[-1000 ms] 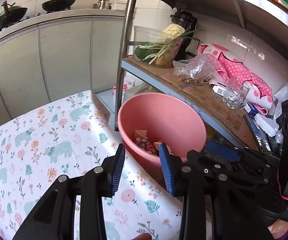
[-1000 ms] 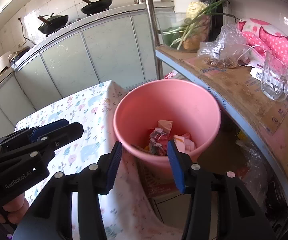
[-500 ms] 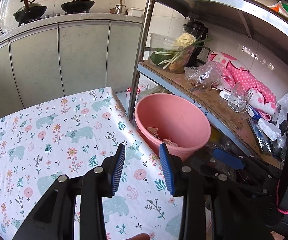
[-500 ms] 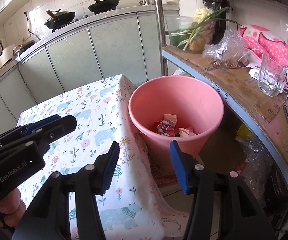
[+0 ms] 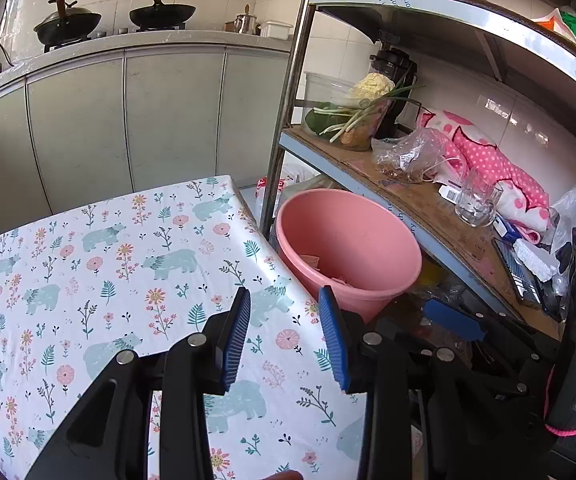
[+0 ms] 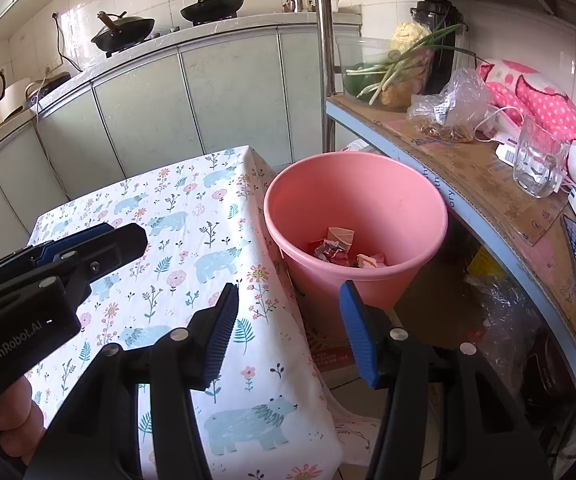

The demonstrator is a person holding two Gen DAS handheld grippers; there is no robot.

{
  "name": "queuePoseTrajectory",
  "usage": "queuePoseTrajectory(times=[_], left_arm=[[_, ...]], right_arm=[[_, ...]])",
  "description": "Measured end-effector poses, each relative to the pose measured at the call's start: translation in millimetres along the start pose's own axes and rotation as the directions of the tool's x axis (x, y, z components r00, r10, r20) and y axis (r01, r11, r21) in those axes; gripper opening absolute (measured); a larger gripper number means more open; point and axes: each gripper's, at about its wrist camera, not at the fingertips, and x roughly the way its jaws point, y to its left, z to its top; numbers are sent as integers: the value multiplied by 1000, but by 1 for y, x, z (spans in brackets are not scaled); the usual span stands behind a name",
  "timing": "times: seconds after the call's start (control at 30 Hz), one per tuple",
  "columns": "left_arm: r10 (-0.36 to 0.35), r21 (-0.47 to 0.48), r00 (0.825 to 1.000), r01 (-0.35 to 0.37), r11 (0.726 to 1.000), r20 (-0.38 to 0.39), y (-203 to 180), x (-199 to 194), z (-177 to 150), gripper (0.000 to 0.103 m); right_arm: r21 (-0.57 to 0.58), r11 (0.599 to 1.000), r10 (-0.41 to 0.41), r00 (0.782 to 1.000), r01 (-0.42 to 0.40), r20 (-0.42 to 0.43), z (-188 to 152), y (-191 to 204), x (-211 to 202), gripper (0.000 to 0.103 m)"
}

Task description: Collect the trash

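Observation:
A pink bucket (image 5: pixel 348 248) (image 6: pixel 356 220) stands on the floor beside the table, between it and a metal shelf. Crumpled wrappers and paper scraps (image 6: pixel 344 250) lie at its bottom. My left gripper (image 5: pixel 284 320) is open over the table's floral cloth, short of the bucket, with nothing between its blue pads. My right gripper (image 6: pixel 288 312) is open too, above the table's edge and the bucket's near rim, and holds nothing. The left gripper (image 6: pixel 88 240) also shows at the left of the right wrist view, with a hand under it.
The table (image 5: pixel 88 280) carries a white cloth with bears and flowers. The metal shelf (image 5: pixel 420 204) on the right holds a glass (image 6: pixel 540 164), a plastic bag (image 6: pixel 448 108), vegetables and pink cloth. Grey cabinets with woks (image 5: pixel 160 12) line the back.
Both grippers have drawn back from over the bucket toward the table, so the bucket looks smaller and farther. The right jaws stand slightly wider than a second ago.

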Motion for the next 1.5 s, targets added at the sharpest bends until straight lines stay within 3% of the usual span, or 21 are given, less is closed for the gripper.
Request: queuePoseTrajectory(times=[1.5], left_arm=[[5, -12, 1000, -5, 1000, 6, 7, -6, 1, 35]], right_arm=[[-25, 1000, -9, 1000, 9, -5, 2, 11, -1, 53]])
